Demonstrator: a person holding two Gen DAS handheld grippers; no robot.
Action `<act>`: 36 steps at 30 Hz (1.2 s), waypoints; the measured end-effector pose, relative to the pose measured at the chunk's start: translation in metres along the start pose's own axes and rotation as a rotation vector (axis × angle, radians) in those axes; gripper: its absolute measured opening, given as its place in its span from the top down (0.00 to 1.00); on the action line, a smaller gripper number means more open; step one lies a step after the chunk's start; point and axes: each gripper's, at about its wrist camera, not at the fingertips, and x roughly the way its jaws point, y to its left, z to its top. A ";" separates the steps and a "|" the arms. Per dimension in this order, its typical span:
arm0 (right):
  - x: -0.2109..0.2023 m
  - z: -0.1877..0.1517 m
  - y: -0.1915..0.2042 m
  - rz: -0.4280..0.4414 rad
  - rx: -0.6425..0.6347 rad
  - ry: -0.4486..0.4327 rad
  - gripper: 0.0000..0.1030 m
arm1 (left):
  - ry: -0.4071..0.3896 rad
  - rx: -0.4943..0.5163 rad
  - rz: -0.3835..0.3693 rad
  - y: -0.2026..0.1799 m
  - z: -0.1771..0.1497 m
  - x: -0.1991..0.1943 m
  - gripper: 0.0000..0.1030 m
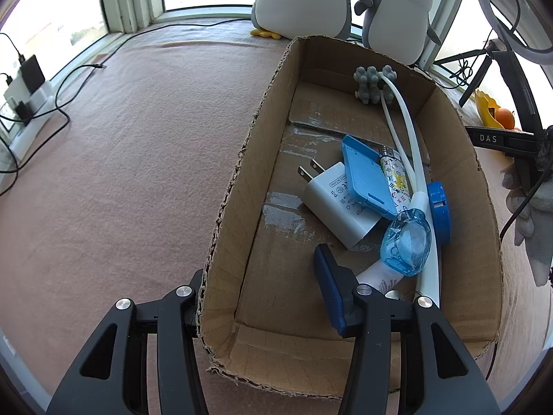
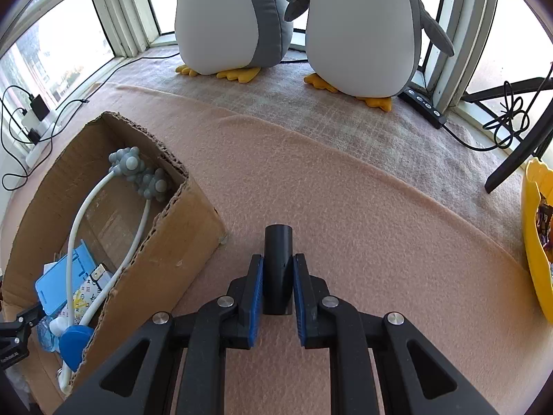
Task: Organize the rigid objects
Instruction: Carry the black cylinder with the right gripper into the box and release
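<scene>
An open cardboard box (image 1: 273, 110) sits on a pink blanket. Inside lie a white plug charger (image 1: 331, 207), a flat blue case (image 1: 366, 176), a clear blue bottle (image 1: 408, 242), a blue round cap (image 1: 439, 211) and a white massager with grey knobbly balls (image 1: 375, 84). My left gripper (image 1: 259, 269) straddles the box's near left wall: one finger is outside it, and the blue pad (image 1: 328, 290) stands free inside. My right gripper (image 2: 278, 259) is shut on a short black tube (image 2: 278, 242) on the blanket, just right of the box (image 2: 179, 238).
Two penguin plush toys (image 2: 359, 31) stand at the back by the windows. A power strip with cables (image 1: 27, 110) lies far left, another black strip (image 2: 423, 105) far right. A yellow bowl (image 2: 534, 242) and black stand legs (image 2: 515, 159) are at the right.
</scene>
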 end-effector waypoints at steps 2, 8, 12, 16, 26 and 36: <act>-0.010 -0.005 0.002 -0.001 0.009 -0.018 0.86 | -0.001 0.001 0.000 0.000 0.000 0.000 0.52; -0.059 -0.016 0.017 0.042 0.035 -0.100 0.86 | -0.002 -0.004 -0.005 0.001 -0.001 0.000 0.52; -0.090 -0.021 0.044 0.093 -0.010 -0.142 0.86 | -0.003 -0.004 -0.008 0.002 -0.001 -0.001 0.52; -0.107 -0.025 0.073 0.140 -0.052 -0.161 0.86 | 0.001 -0.004 -0.012 0.002 -0.002 -0.001 0.52; -0.113 -0.046 0.129 0.194 -0.136 -0.119 0.86 | 0.002 -0.002 -0.016 0.002 -0.003 -0.002 0.52; -0.099 -0.062 0.145 0.193 -0.137 -0.063 0.86 | -0.005 0.015 -0.007 0.000 -0.004 -0.006 0.52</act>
